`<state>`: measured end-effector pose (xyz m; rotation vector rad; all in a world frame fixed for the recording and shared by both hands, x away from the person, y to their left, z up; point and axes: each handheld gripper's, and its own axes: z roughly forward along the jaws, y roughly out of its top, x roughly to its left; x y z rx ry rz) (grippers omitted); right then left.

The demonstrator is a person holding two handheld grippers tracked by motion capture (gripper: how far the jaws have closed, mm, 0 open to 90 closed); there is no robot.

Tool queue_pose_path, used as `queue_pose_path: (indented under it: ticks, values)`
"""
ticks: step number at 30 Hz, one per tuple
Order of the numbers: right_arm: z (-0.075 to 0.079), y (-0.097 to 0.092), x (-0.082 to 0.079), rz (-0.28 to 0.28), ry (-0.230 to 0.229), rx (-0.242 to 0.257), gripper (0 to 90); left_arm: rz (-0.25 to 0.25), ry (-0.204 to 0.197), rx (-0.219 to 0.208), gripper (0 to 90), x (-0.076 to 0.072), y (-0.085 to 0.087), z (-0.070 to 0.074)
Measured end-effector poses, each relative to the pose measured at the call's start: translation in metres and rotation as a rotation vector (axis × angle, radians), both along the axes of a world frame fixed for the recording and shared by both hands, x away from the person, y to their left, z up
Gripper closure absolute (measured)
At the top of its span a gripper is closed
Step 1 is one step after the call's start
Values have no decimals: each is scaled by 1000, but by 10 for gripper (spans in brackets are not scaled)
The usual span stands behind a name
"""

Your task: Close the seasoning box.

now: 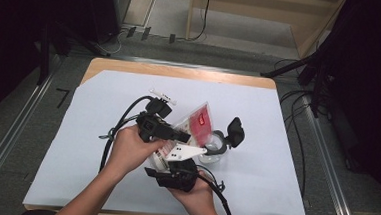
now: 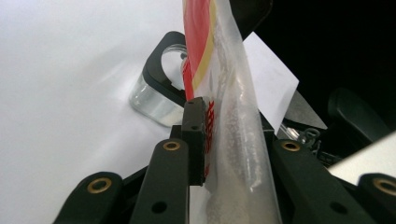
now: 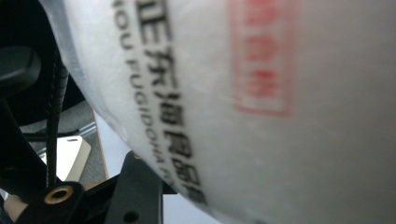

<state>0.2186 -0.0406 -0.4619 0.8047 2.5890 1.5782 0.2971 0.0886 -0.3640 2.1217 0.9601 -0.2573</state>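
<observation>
Over the white-covered surface [image 1: 257,121], held between two hand-held tools – a clear plastic bag of white granules [image 1: 197,122] with a red label, tilted toward a glass jar [image 1: 215,150] with a black flip lid that stands just beyond it. At left, the left claw [image 1: 177,134] clamped on the bag's upper part; seen close in the left gripper view, its pad [image 2: 196,135] pressed flat against the film by the red print, granules bulging behind it. At right, the right claw [image 1: 174,169] under the grey three-cornered plate, closed against the bag's fuller lower end; bag wall [image 3: 261,112] tight against its camera, printed lettering blurred. Likely trouble from here – slick film slipping out of either grip as the weight of the granules shifts, or the bag's mouth missing the jar's narrow opening and scattering the contents across the surface. Also possible: a nudge from bag or claw tipping the light jar, or the raised lid catching the stream.
</observation>
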Motion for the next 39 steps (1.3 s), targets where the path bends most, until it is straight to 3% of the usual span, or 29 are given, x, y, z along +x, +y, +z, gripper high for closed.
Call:
queue_pose_path:
  ticks: [3, 6, 15, 18, 24, 39]
  values:
    - [1, 3, -3, -2, -46, -29, 591, 1, 4, -11, 766, 1, 1, 3]
    - [3, 3, -3, -12, -49, -29, 603, -6, -8, -10, 765, 2, -1, 5]
    - [6, 1, 0, -23, -20, 4, 609, -18, -32, 3, 756, 3, -5, 9]
    - [7, 0, 2, -25, -2, 23, 610, -30, -23, 12, 727, 4, -6, 9]
    - [9, 0, 3, -21, -3, 16, 610, -26, -45, 2, 718, 4, -6, 7]
    - [17, 0, 8, -27, 8, 40, 605, 4, 20, 64, 791, 14, -13, 21]
